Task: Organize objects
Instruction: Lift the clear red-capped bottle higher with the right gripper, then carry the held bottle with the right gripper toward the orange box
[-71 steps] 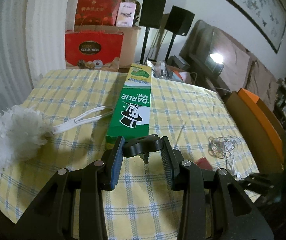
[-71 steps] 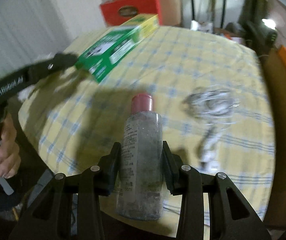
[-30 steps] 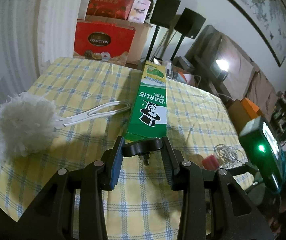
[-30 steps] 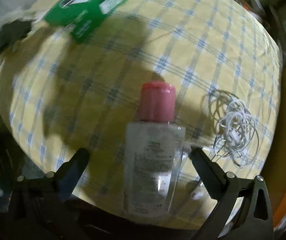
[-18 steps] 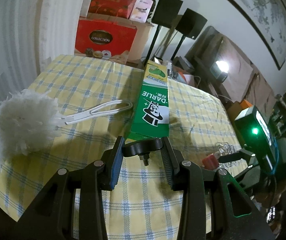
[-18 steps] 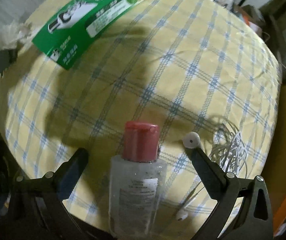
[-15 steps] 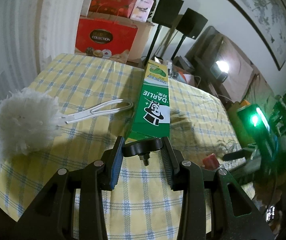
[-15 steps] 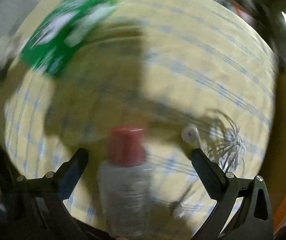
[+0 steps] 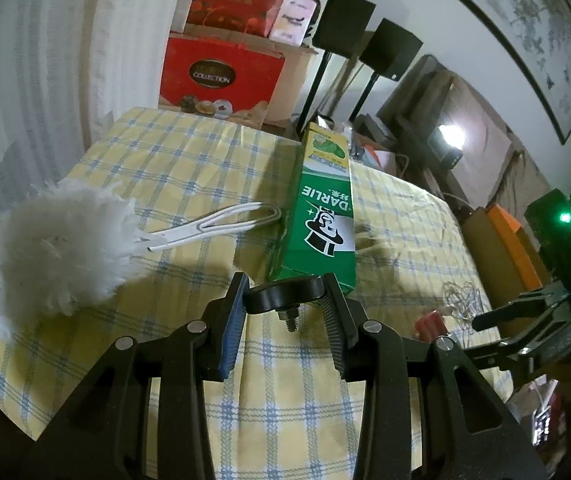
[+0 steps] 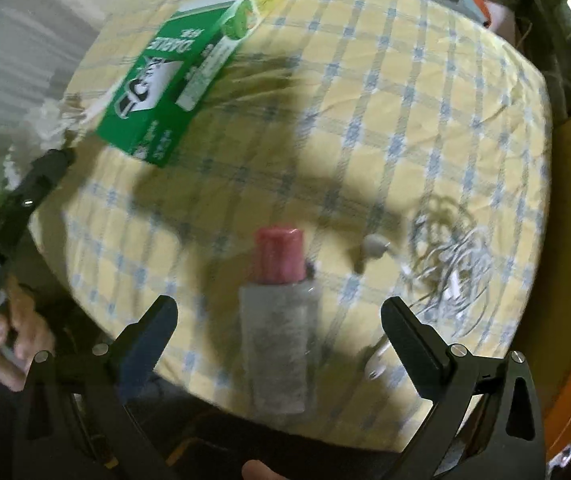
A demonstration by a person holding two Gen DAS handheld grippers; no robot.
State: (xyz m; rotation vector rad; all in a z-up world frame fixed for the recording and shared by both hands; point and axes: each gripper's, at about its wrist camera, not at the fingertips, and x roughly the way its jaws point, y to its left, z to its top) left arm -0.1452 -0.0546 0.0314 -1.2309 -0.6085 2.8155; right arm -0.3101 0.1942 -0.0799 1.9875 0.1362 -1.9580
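left gripper (image 9: 287, 312): I keep it clamped on black knob (image 9: 284, 299)
right gripper (image 10: 279, 320): jaws apart; I lift straight, clear of bottle (image 10: 279, 320)

My left black plastic two-finger gripper (image 9: 285, 312): blue ribbed pad one side, black ribbed pad other, silver screws at pivots. My right black plastic gripper (image 10: 279, 314): same angular arms, silver screws; green indicator light on housing.

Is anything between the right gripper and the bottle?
Nothing visible. The right gripper is open above the bottle, which lies on the tablecloth between its spread fingers. The earphone cable lies to one side, clear of the bottle.
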